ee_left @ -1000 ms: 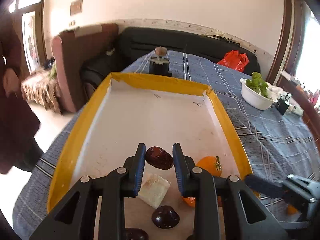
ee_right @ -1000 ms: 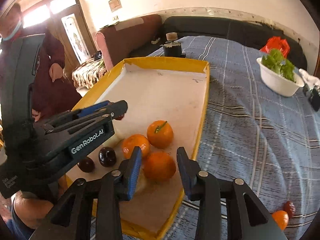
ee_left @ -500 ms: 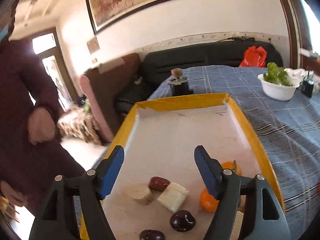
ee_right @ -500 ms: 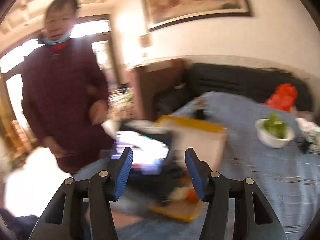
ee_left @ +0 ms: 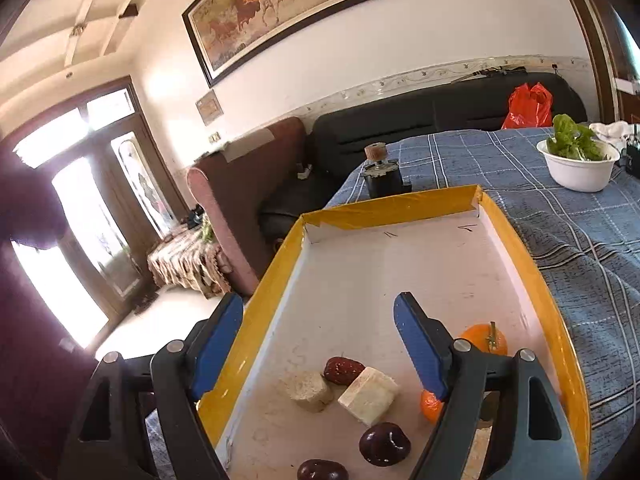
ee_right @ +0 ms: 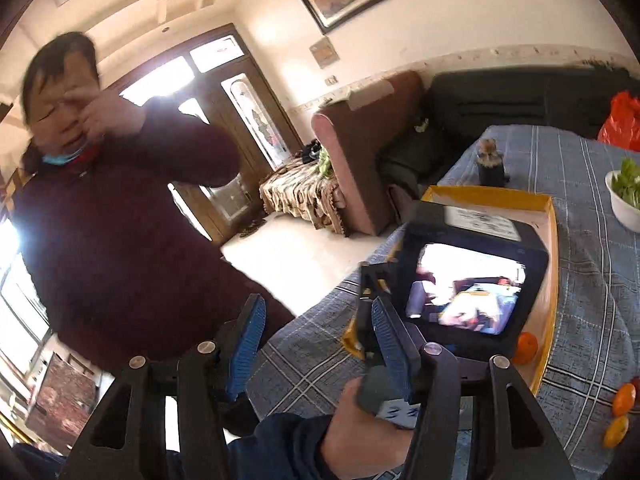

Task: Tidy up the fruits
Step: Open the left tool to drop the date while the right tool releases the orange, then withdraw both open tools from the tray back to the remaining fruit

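Note:
A yellow-rimmed tray [ee_left: 272, 280] lies on the blue checked tablecloth. At its near end are a red date [ee_left: 342, 369], two pale chunks [ee_left: 306, 390] [ee_left: 370, 394], two dark round fruits [ee_left: 384, 444] and two mandarins [ee_left: 482, 340]. My left gripper [ee_left: 316, 304] hovers above them, its jaws opening wide with nothing between them. My right gripper [ee_right: 316, 308] is raised to the left of the tray, jaws opening and empty. It looks at the back of the left gripper [ee_right: 468, 292] and the hand [ee_right: 360, 436] that holds it. Two more mandarins [ee_right: 624, 400] lie on the cloth to the tray's right.
A person in a maroon sweater [ee_right: 120, 220] stands close to the table's left edge. A white bowl of greens [ee_left: 578, 164] and a corked black jar [ee_left: 382, 176] sit beyond the tray. A sofa and an armchair stand behind the table.
The left gripper let go of the red date, opened wide and tilted up. The right gripper left the mandarin in the tray, rose, swung left and opened wider.

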`<action>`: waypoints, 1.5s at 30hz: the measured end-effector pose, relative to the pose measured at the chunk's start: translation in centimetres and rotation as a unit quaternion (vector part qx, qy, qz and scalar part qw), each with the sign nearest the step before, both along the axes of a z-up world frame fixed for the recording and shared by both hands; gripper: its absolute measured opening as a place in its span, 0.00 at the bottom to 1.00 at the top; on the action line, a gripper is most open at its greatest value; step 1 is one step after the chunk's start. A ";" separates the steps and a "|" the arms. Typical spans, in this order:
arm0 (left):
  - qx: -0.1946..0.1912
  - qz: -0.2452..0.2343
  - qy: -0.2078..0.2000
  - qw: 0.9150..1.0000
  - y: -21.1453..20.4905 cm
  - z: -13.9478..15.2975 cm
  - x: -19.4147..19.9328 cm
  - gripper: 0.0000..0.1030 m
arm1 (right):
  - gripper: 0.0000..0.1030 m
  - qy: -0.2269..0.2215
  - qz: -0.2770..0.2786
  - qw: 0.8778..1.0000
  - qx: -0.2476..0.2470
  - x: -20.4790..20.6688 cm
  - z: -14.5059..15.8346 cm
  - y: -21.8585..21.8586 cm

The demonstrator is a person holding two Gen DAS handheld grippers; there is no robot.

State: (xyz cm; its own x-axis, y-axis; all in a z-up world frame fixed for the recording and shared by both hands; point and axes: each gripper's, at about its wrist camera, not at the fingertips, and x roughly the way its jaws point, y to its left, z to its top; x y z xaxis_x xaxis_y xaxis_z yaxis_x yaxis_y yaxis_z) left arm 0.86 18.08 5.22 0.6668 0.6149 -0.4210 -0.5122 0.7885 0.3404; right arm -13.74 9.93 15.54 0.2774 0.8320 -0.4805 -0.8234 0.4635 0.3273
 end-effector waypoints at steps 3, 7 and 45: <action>0.008 0.004 -0.003 1.000 -0.1 0.1 -0.1 0.76 | 0.60 -0.042 -0.014 0.999 -0.026 -1.3 -0.3 1.0; 0.013 0.005 -0.005 1.000 -0.3 0.0 -0.3 0.76 | 0.60 -0.046 -0.014 0.998 -0.046 -1.3 -1.1 1.6; -0.124 -0.145 -0.034 0.981 -2.0 2.7 -2.7 0.80 | 0.60 0.013 -0.231 0.973 0.001 9.5 -3.4 -23.4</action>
